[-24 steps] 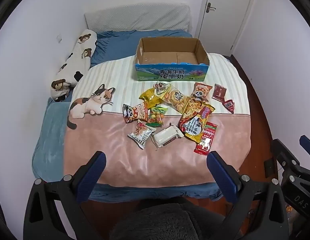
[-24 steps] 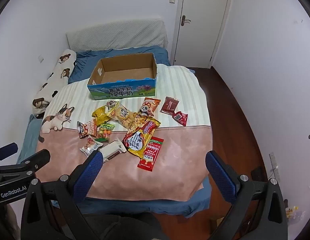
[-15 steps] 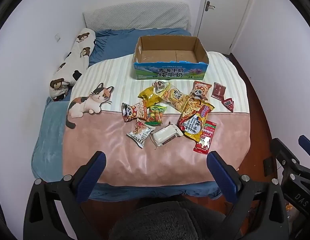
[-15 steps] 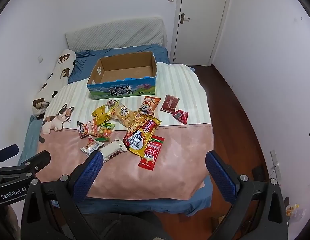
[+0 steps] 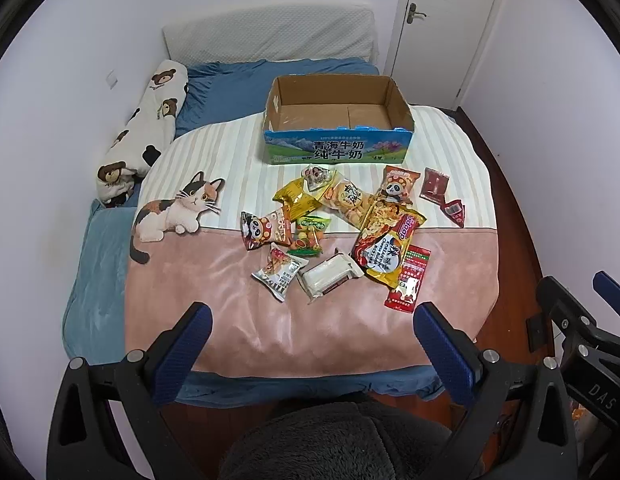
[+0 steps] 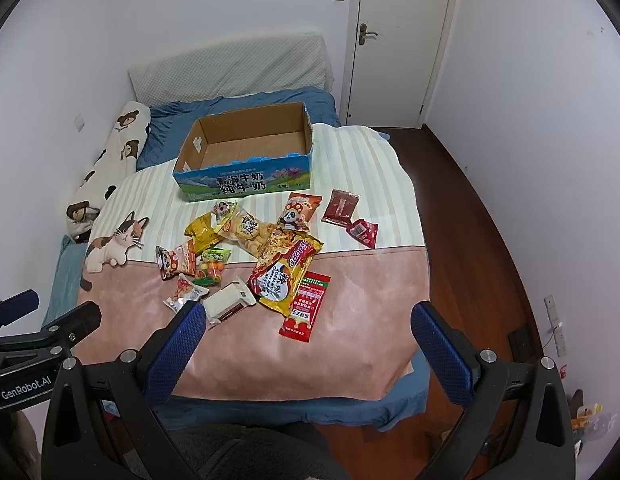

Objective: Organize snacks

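Both tools held above the near edge of the bed, tilted down at the spread. Left gripper (image 5: 310,340): jaws spread wide, nothing between them. Right gripper (image 6: 308,338): same, released and empty; it also shows at the right edge of the left view.

Snack packets (image 5: 334,224) lie in a loose heap on the blanket (image 5: 238,328), ahead of both tools, well beyond the fingertips. Nearest the left gripper: a white wrapped bar (image 5: 330,276) and a long red packet (image 5: 410,278). Two dark red sachets (image 6: 350,218) lie apart, ahead and right.

Cardboard box (image 5: 338,124) sits beyond the heap, open side up, nothing in it
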{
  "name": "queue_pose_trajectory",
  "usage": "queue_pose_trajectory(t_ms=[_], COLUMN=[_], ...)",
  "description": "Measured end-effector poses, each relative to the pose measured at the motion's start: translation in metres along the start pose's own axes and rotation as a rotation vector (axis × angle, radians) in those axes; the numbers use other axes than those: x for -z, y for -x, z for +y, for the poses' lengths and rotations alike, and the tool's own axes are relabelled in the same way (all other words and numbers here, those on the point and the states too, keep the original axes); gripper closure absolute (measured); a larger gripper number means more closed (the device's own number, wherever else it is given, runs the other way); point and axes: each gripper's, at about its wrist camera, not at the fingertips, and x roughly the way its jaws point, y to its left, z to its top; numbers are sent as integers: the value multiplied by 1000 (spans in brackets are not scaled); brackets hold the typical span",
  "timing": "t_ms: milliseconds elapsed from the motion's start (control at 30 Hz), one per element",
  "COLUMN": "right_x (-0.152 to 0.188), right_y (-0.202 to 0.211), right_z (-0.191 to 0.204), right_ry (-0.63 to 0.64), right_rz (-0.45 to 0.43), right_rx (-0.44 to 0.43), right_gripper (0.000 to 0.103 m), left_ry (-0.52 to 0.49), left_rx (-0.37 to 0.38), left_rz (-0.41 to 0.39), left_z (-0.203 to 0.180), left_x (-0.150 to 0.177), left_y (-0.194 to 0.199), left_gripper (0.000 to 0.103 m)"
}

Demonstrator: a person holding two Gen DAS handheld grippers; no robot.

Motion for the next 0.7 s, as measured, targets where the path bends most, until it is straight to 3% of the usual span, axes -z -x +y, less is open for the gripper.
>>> queue_pose_trajectory(t_ms=[700], right_x=[-6], right_y=[1], right_z=[-1], right_ry=[-4], right_rz=[3], right_rx=[-17], right_gripper=[0], left_ry=[3], left_rx=[8], left_rz=[-7], left_z=[-5], left_x=[2], left_y=[1], left_gripper=[0])
